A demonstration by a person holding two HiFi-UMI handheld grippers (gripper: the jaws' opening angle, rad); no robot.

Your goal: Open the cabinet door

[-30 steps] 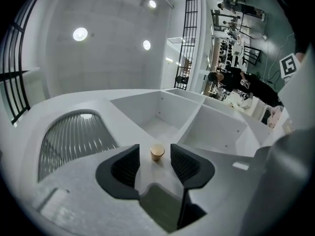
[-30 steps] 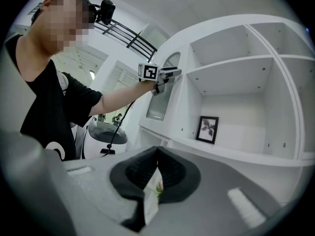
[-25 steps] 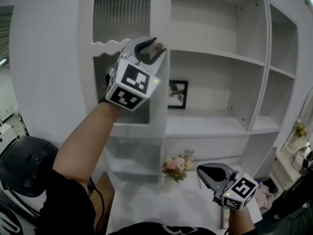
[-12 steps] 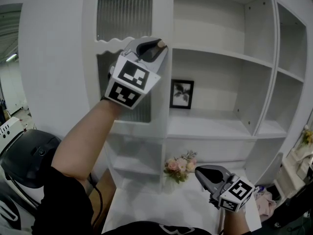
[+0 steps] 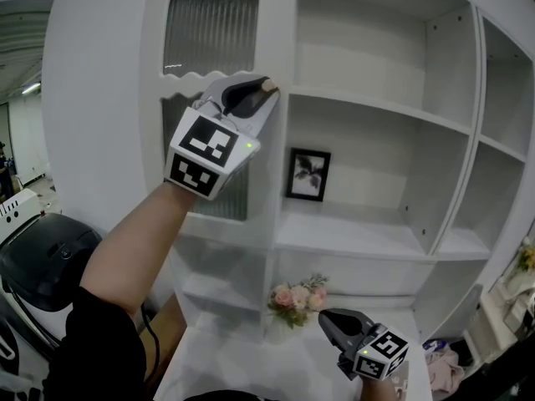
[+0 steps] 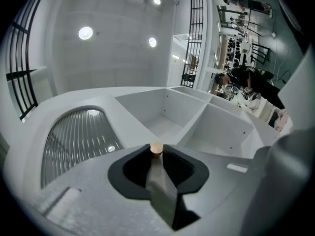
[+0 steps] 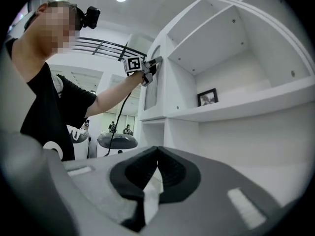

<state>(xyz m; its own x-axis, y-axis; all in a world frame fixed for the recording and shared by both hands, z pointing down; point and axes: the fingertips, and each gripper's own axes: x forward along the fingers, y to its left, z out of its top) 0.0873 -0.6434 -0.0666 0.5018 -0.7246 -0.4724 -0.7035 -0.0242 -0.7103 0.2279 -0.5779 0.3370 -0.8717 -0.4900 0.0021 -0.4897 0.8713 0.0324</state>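
I'm working in a staged living-room corner inside a big lab hall. A white shelving unit has a ribbed-glass cabinet door, a framed picture and a flower bouquet. Beyond the unit are ceiling downlights, black railings and cluttered workbenches.

Only the tip of the small tan wooden knob shows; the rest is buried between the jaws of the left gripper, which have just been closing on it. Part of the white ribbed-glass cabinet door sits behind that gripper. Bottom edge cuts the rear of the right gripper. Motif in the black-framed picture too small to tell.
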